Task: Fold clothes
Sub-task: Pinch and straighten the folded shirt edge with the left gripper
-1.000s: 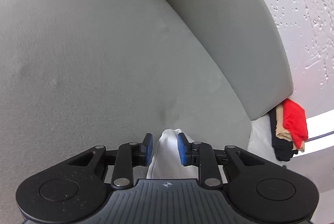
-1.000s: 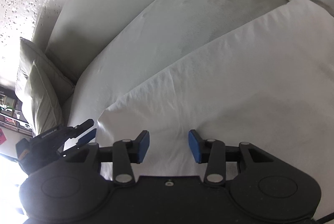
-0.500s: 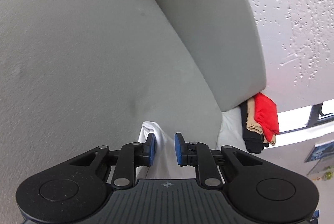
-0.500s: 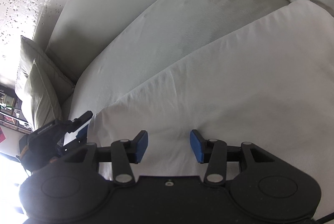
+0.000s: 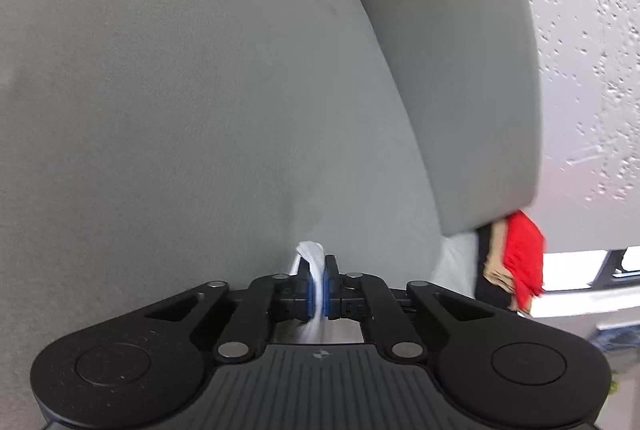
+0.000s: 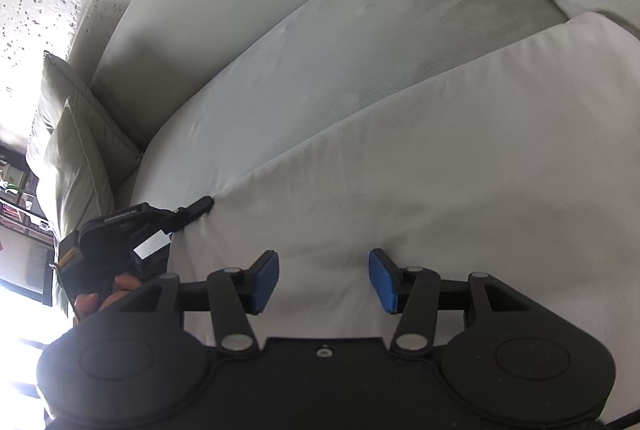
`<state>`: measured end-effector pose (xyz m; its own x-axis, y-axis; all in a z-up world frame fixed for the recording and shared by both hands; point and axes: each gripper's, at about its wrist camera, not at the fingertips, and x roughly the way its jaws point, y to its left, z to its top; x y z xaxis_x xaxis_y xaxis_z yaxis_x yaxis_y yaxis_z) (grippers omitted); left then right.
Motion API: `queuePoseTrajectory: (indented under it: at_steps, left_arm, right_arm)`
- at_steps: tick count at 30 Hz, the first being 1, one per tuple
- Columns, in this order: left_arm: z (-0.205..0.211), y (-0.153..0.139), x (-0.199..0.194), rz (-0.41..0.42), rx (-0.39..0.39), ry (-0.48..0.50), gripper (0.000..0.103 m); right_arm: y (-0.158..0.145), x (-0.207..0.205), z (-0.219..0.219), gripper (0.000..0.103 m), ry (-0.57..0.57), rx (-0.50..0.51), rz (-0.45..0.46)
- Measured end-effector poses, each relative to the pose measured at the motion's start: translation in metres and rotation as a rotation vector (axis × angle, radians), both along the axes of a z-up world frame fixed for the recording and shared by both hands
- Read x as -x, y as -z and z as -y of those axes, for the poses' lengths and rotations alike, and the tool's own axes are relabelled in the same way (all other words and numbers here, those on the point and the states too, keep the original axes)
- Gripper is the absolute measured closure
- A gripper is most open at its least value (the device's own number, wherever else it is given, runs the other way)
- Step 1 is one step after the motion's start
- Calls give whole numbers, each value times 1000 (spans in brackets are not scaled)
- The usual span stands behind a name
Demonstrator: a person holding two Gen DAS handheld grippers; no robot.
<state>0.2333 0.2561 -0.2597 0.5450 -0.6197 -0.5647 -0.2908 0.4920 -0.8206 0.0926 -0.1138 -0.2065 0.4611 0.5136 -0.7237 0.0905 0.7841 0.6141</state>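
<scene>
Grey sofa seat (image 6: 360, 41) against a speckled wall, white garment (image 6: 440, 169) spread across its front, left gripper (image 5: 319, 284) clamped on the garment's left corner, right gripper (image 6: 324, 280) opening, spread above the cloth

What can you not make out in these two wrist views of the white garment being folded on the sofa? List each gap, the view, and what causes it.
- Garment type: the white garment runs off the right wrist view's right edge and under the right gripper.
- Left wrist view: the left gripper hides all but a pinched tuft of it.
- Folded pile: blurred, partly behind the sofa cushion.
- Left gripper's label, right wrist view: too small.
</scene>
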Motion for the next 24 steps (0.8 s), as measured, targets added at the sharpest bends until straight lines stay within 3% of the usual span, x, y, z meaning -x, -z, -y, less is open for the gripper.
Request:
queuePoseTrajectory:
  at_steps: [5, 7, 9, 11, 12, 15, 19, 24]
  left_arm:
    - [-25, -35, 22, 86, -219, -186, 103]
    - [-37, -43, 31, 113, -239, -229, 103]
    - [-43, -43, 35, 114, -173, -205, 99]
    - [-36, -43, 35, 101, -147, -140, 74]
    - [-30, -46, 35, 97, -157, -104, 69]
    - [-8, -64, 46, 117, -252, -12, 68]
    - [21, -90, 79, 106, -446, 83, 68]
    - [21, -115, 133, 70, -539, 109, 70]
  right_arm:
    - [1, -3, 0, 54, -5, 2, 3]
    - [1, -3, -1, 54, -5, 5, 7]
    - [2, -1, -1, 53, -7, 9, 12]
    - [1, -1, -1, 53, -9, 13, 17]
    - [0, -1, -2, 52, -11, 16, 19]
    - [-6, 0, -2, 52, -16, 24, 17]
    - [-20, 11, 5, 52, -34, 24, -2]
    - [-48, 38, 25, 51, -70, 28, 18]
